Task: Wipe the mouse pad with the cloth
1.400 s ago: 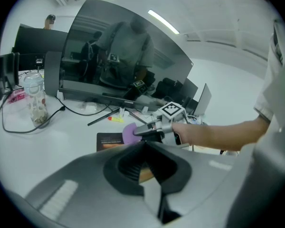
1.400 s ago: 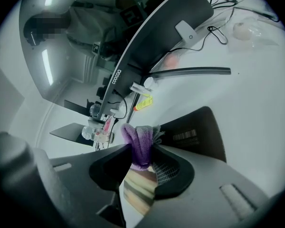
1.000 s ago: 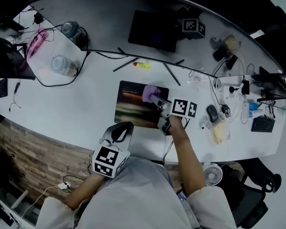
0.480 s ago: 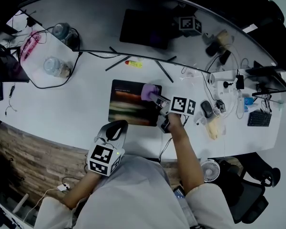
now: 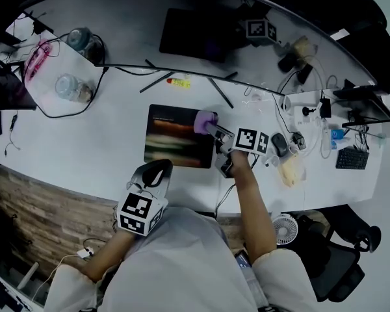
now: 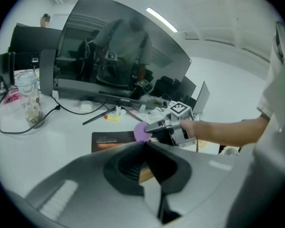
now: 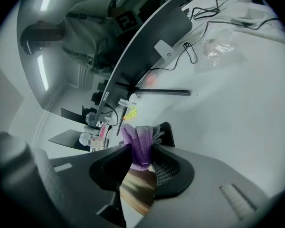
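Change: the bunched purple terry cloth (image 5: pixel 205 120) now sits nearer the 3 o'clock edge of the dark rectangular mouse pad with a streaky orange-green print (image 5: pixel 175 138). It is at roughly the pad's 2 o'clock corner and looks pressed onto it.

Compared with a second ago it was further in from that edge, so the stroke has run outward. My read is that this pass along the top is ending and most of the pad toward 9 and 6 o'clock has yet to be wiped.

The right hand-held gripper (image 5: pixel 211 127) is clenched on the cloth, with the wad bulging between its jaws (image 7: pixel 140 144).

The left hand-held gripper (image 5: pixel 157 173) has its jaws pressed together on nothing. It is parked at the pad's 7 o'clock over the white surface (image 5: pixel 84 142), much as before. The whole view has also drifted slightly left.
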Demonstrator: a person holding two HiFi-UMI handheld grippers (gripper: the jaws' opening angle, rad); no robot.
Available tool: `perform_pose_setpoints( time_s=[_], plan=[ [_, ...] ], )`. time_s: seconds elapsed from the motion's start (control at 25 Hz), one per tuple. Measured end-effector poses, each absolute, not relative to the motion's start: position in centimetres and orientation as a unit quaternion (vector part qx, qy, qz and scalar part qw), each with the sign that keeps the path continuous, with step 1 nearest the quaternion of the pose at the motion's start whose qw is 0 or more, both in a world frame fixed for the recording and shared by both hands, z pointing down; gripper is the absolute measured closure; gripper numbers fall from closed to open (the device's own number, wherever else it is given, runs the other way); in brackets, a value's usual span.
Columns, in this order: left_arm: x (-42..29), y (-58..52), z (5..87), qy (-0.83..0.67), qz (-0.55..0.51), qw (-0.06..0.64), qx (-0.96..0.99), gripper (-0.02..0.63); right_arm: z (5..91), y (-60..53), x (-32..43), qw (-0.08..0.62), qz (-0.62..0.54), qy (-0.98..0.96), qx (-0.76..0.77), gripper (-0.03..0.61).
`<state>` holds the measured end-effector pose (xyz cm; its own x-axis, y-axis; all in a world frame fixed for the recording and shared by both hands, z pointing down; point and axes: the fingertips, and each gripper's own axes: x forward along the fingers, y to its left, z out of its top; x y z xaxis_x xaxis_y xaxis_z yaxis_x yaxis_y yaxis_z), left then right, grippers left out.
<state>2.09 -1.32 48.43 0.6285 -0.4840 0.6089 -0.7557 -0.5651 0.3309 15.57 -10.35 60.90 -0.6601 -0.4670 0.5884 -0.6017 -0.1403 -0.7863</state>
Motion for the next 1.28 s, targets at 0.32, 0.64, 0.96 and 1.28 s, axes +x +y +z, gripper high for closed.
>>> perform_pose_setpoints(
  time_s=[0.32, 0.64, 0.96, 1.28],
  plan=[
    [2.5, -1.2, 48.6, -0.357, 0.233, 0.296, 0.855, 0.614, 60.8, -9.9, 17.4, 0.055, 0.633, -0.647, 0.422, 0.443],
    [2.1, -1.5, 48.5, -0.358, 0.232, 0.297, 0.854, 0.614, 60.2, -9.6, 18.4, 0.044, 0.628, -0.651, 0.424, 0.445],
    [1.8, -1.4, 48.3, -0.358, 0.227, 0.296, 0.856, 0.614, 59.2, -9.2, 18.6, 0.023, 0.631, -0.652, 0.421, 0.445],
    [0.9, -0.9, 47.6, -0.364, 0.216, 0.29, 0.858, 0.614, 58.0, -8.6, 17.0, 0.024, 0.622, -0.663, 0.417, 0.445]
  ],
)
